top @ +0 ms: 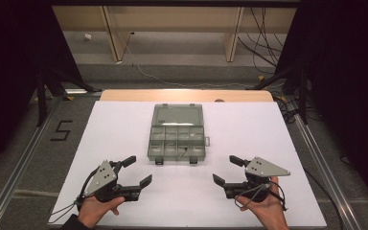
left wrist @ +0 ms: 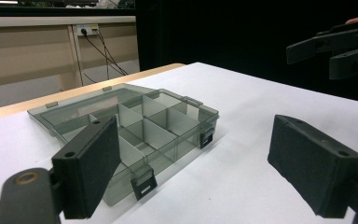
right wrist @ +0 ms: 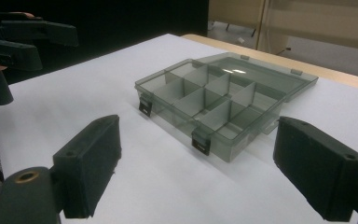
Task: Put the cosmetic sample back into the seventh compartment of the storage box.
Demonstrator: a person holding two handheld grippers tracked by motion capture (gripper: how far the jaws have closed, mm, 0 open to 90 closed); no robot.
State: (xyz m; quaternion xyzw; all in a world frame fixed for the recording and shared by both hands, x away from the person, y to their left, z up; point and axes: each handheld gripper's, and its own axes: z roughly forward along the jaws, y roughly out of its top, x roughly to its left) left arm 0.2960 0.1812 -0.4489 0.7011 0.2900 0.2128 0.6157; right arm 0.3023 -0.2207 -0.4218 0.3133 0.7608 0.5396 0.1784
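The smoky translucent plastic compartment box (top: 177, 132) looks glossy and smooth, with black plastic latches (right wrist: 201, 144). The matt white sheet (top: 124, 129) covers a pale wooden tabletop (top: 124, 95). Both grippers' black jaw pads (left wrist: 91, 165) appear matt and slightly rough.

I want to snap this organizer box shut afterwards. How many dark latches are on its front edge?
2. On the organizer box, one latch sits at the front edge's left end and the other latch at its right end, both hanging open. None seems hidden.

Bare white table (top: 124, 134) surrounds the open organizer box (top: 177, 133), the sole obstacle.
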